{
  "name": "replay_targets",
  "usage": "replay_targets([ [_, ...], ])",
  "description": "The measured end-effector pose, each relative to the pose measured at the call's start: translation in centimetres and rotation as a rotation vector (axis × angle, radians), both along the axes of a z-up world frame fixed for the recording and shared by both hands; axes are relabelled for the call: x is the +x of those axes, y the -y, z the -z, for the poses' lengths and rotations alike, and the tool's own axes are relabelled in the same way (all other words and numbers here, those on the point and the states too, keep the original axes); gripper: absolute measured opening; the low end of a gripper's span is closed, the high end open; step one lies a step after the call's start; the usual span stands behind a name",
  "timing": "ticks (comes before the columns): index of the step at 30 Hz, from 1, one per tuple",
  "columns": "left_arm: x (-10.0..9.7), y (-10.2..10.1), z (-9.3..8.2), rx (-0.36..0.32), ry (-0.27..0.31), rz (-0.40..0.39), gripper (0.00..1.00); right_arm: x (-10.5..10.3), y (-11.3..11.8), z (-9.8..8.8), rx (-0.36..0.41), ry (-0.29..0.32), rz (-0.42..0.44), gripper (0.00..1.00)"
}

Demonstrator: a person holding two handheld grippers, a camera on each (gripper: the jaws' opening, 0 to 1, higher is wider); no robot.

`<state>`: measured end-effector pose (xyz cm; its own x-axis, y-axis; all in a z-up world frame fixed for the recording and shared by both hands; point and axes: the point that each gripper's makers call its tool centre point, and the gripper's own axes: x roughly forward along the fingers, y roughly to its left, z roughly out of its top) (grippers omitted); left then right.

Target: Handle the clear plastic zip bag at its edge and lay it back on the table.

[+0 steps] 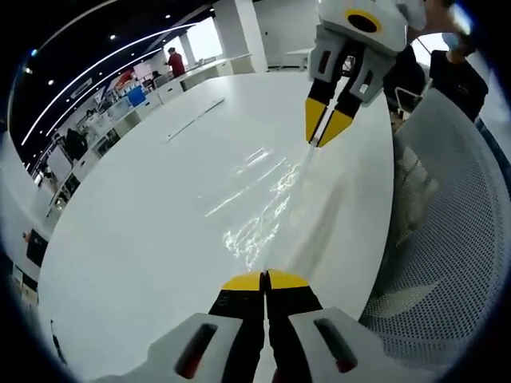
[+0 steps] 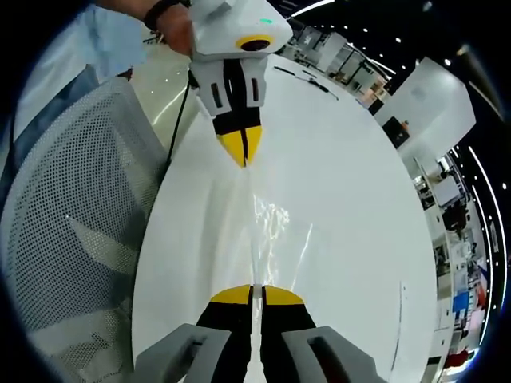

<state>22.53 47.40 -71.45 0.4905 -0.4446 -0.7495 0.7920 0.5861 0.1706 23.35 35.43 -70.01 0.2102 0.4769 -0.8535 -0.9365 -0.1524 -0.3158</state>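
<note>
Two yellow-tipped grippers face each other, each pinching one edge of the clear plastic zip bag (image 1: pixel 267 207). The left gripper (image 1: pixel 264 281) has its jaws pressed together on the near edge. The right gripper (image 1: pixel 323 132) clamps the far edge. Between them the bag stretches taut, just above the white bench (image 1: pixel 144 231), its creases catching the light. A white mesh chair (image 1: pixel 447 231) stands beside the bench.
</note>
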Motion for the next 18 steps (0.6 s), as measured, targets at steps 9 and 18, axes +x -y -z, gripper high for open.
replay_targets([
  [9,0.16,-0.01,0.01,-0.002,0.002,0.000,0.00,0.10,0.09,-0.05,0.002,0.003,0.001,0.00],
  [18,0.07,0.19,-0.01,0.000,0.002,0.001,0.00,0.05,0.28,0.15,-0.006,0.003,0.000,0.00],
])
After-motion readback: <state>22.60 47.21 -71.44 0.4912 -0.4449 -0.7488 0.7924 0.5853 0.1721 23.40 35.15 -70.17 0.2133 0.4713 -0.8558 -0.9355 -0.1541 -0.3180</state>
